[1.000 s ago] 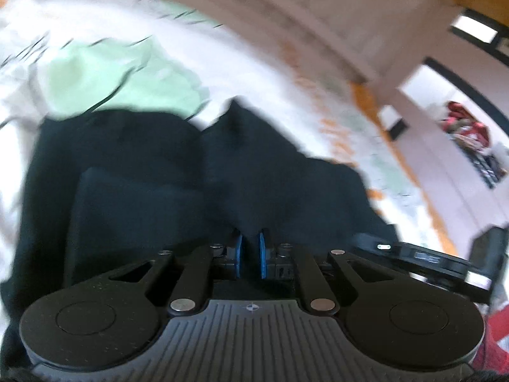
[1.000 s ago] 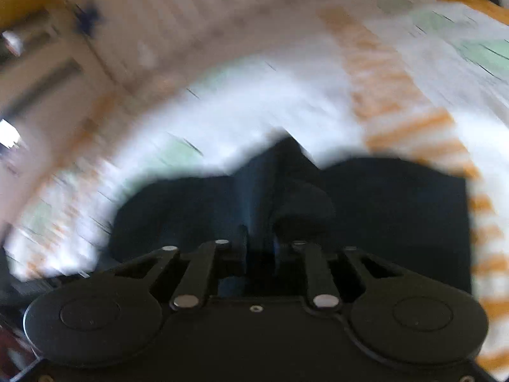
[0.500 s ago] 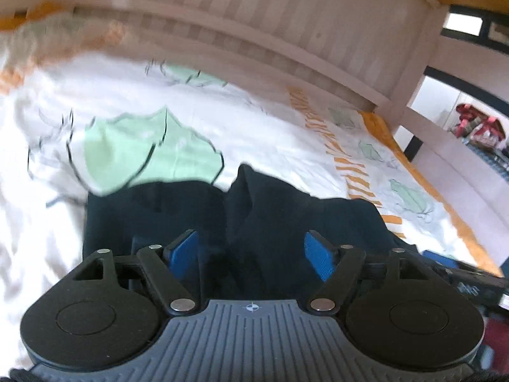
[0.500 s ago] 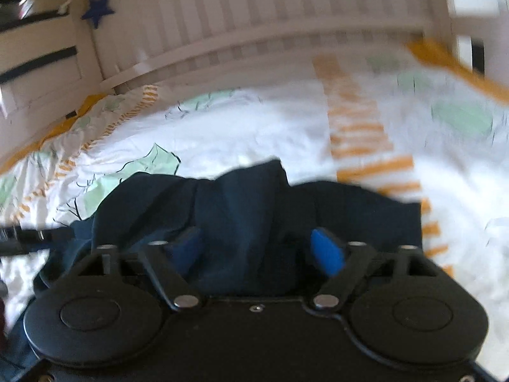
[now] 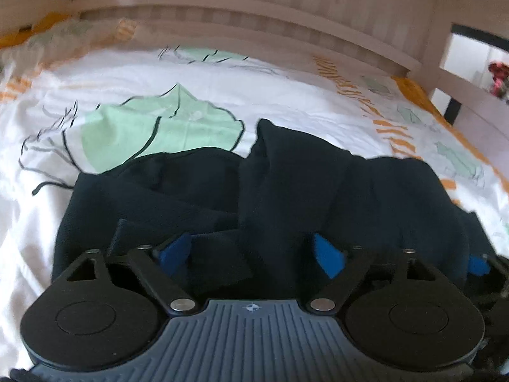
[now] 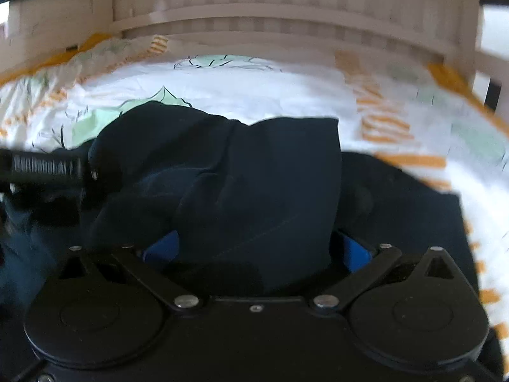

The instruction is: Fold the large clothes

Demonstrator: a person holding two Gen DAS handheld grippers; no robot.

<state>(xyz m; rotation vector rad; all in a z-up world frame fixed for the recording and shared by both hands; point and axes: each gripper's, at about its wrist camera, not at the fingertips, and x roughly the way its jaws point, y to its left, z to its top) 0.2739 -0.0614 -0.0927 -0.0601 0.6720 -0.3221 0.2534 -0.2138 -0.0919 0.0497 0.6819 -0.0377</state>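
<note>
A dark navy garment (image 5: 286,184) lies bunched on the bed, with a fold standing up in the middle; it also shows in the right wrist view (image 6: 254,175). My left gripper (image 5: 251,254) is open, its blue pads (image 5: 173,253) spread wide, with the cloth lying loose between them. My right gripper (image 6: 254,251) is open too, its blue pads (image 6: 353,251) apart on either side of a folded flap of the garment. The left gripper's body (image 6: 44,168) shows at the left edge of the right wrist view.
The bed sheet (image 5: 159,95) is white with green leaf prints and orange stripes. A pale wooden slatted bed rail (image 5: 254,6) runs along the far side, with a post (image 5: 445,31) at the right. The right gripper (image 5: 486,273) shows at the left view's right edge.
Both grippers were shut on the garment one second ago and have opened and let it go. The cloth has dropped onto the bed and both cameras have tilted up.
</note>
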